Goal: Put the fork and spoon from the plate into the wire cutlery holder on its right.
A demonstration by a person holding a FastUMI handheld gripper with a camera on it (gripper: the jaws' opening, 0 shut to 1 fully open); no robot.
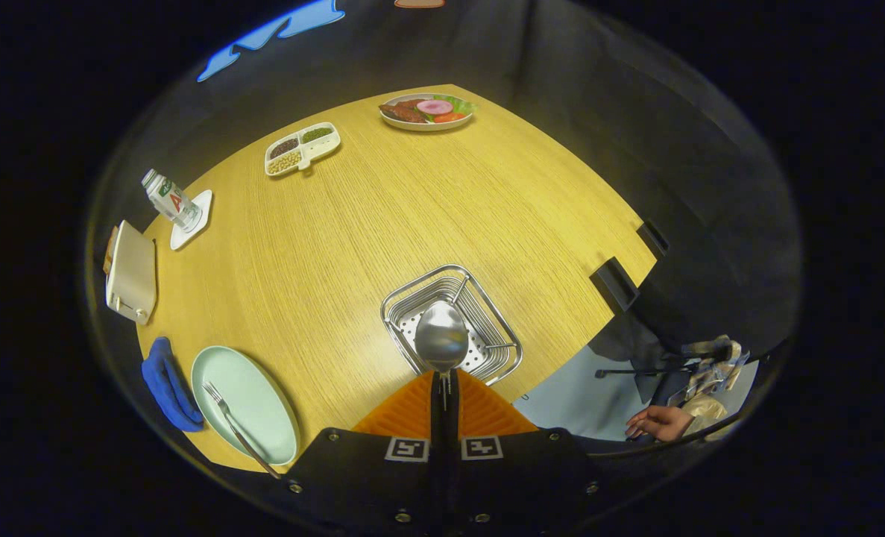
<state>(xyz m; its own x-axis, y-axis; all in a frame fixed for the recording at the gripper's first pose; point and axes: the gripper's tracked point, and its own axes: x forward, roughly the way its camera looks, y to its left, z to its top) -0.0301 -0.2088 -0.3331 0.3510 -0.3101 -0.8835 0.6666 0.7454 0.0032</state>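
With fingers pressed together on spoon (442, 339) handle, gripper (443, 388) holds spoon bowl-forward above wire cutlery holder (412, 298) on wooden table (353, 231). Fork (235, 426) lies on pale green plate (263, 418) left of holder, tines away from gripper. Blue cloth (166, 388) just beside plate. Beyond: toaster (131, 272), bottle (171, 200) on coaster (196, 224), divided snack tray (302, 148), food plate (427, 112). Person's hand (658, 421) off table edge, right.
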